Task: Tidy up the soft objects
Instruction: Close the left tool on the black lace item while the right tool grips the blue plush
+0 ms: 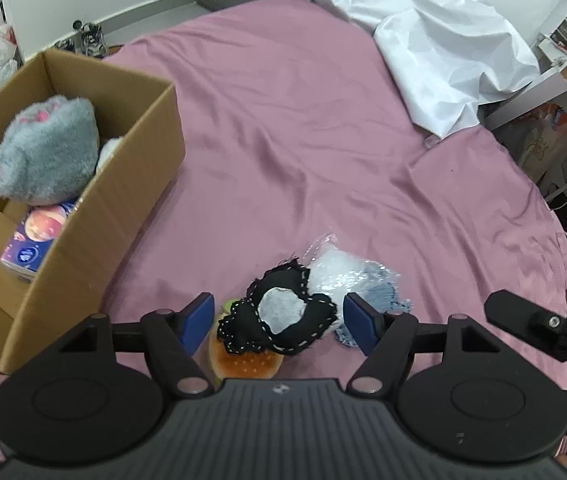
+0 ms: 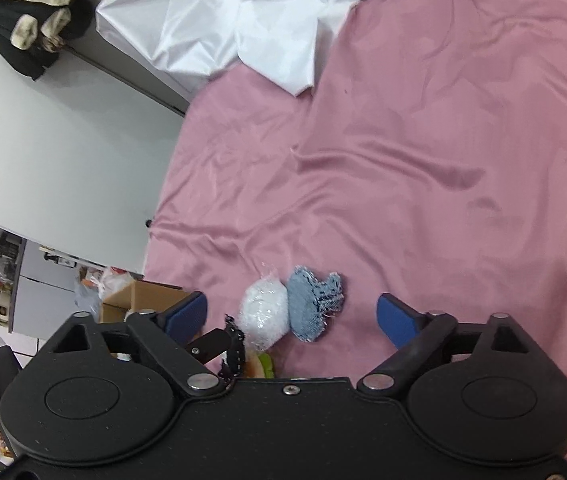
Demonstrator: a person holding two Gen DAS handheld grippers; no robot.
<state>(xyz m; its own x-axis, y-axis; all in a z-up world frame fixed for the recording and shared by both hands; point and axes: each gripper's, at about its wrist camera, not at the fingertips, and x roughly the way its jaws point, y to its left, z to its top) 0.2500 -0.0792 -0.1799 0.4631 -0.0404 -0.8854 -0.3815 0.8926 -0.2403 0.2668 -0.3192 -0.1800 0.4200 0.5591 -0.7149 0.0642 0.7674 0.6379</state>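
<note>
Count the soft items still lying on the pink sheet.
4, clustered together: black stitched pouch atop the burger plush, white bagged item and blue denim piece alongside. Others may hide underneath.

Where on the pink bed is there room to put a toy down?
The middle of the pink sheet is bare, between the cardboard box and the white cloth. It is crowded near the left gripper, where the black patch, burger toy, white bag and denim piece sit bunched together.
</note>
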